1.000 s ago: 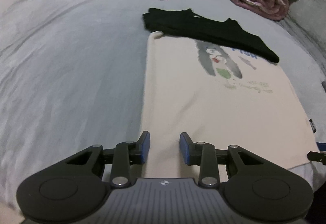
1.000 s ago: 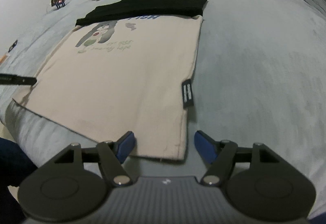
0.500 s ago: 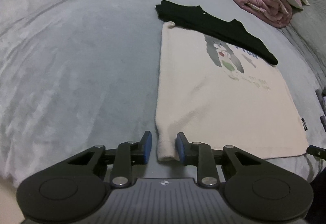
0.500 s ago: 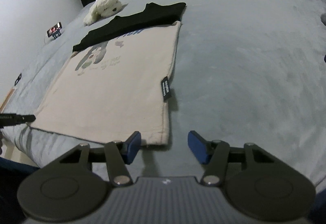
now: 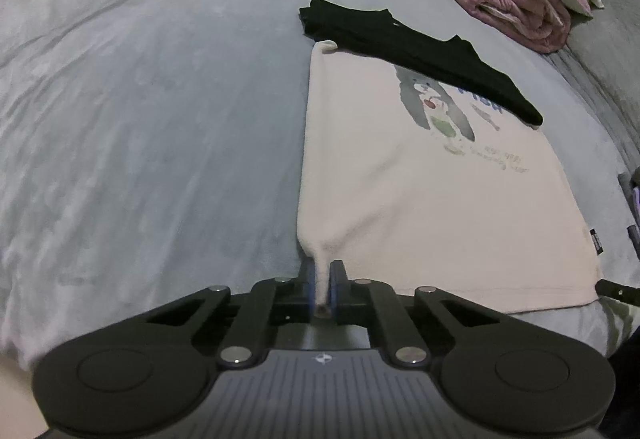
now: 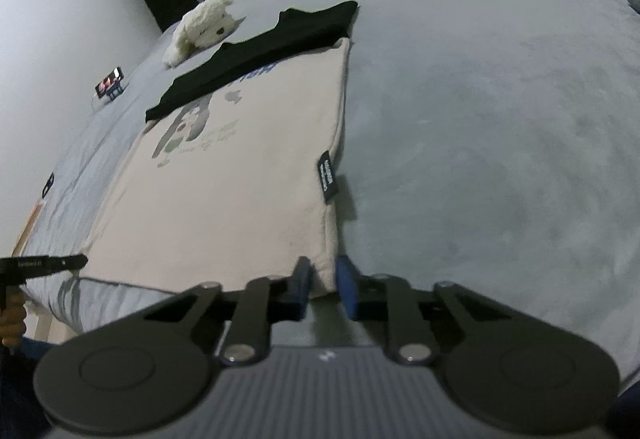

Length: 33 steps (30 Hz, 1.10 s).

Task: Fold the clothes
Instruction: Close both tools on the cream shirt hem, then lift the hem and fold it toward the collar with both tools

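Now both grippers [image 5: 321, 275] [image 6: 323, 281] have just closed on the cream shirt's [image 5: 420, 199] hem corners.

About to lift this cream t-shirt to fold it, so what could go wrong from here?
The left gripper pinches only a small tip of the cream t-shirt, so that corner may slip out. The black garment lies across the shirt's far end and may get dragged along when the right gripper lifts too.

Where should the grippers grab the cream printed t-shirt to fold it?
At the two near hem corners, coming in low from the bed's near edge. The cream printed t-shirt lies flat with its hem nearest, so corners are the only liftable edges. The left gripper is already shut on one corner; the right gripper, jaws just closing, pinches the other beside the black side label.
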Tool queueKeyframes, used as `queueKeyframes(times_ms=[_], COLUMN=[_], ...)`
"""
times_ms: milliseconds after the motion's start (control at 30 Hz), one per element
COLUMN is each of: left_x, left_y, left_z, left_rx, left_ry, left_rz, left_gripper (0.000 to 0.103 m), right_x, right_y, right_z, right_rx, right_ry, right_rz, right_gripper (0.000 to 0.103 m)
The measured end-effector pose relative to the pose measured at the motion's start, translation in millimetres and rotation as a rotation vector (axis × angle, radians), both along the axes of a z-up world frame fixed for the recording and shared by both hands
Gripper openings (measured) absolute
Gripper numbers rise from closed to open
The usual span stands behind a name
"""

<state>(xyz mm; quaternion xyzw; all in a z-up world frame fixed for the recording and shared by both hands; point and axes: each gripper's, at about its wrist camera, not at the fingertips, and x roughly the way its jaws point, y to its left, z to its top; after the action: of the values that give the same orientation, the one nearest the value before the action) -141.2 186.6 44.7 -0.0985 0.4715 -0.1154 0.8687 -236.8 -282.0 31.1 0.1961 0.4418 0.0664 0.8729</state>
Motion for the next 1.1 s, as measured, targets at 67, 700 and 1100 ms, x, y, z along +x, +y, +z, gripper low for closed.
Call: queueKeyframes(times_ms=[67, 700, 1100], left_x=[-3, -60, -81], left_y=[0, -6, -5], left_z=[3, 39, 55], left_rx=[-0.001, -0.073, -0.09], left_ry=[-0.01, -0.058, -0.015], left_rz=[0.004, 0.016, 0.043], left_gripper=[0.004, 0.004, 0.004], right_x=[-4, -58, -95], right_y=[0, -39, -49], right_z=[4, 42, 65], right_rx=[-0.004, 0.176, 0.172], right_ry=[-0.03, -0.181, -0.184], right_rz=[-0.019, -0.176, -0.195], right_gripper=[0.012, 0.011, 0.011])
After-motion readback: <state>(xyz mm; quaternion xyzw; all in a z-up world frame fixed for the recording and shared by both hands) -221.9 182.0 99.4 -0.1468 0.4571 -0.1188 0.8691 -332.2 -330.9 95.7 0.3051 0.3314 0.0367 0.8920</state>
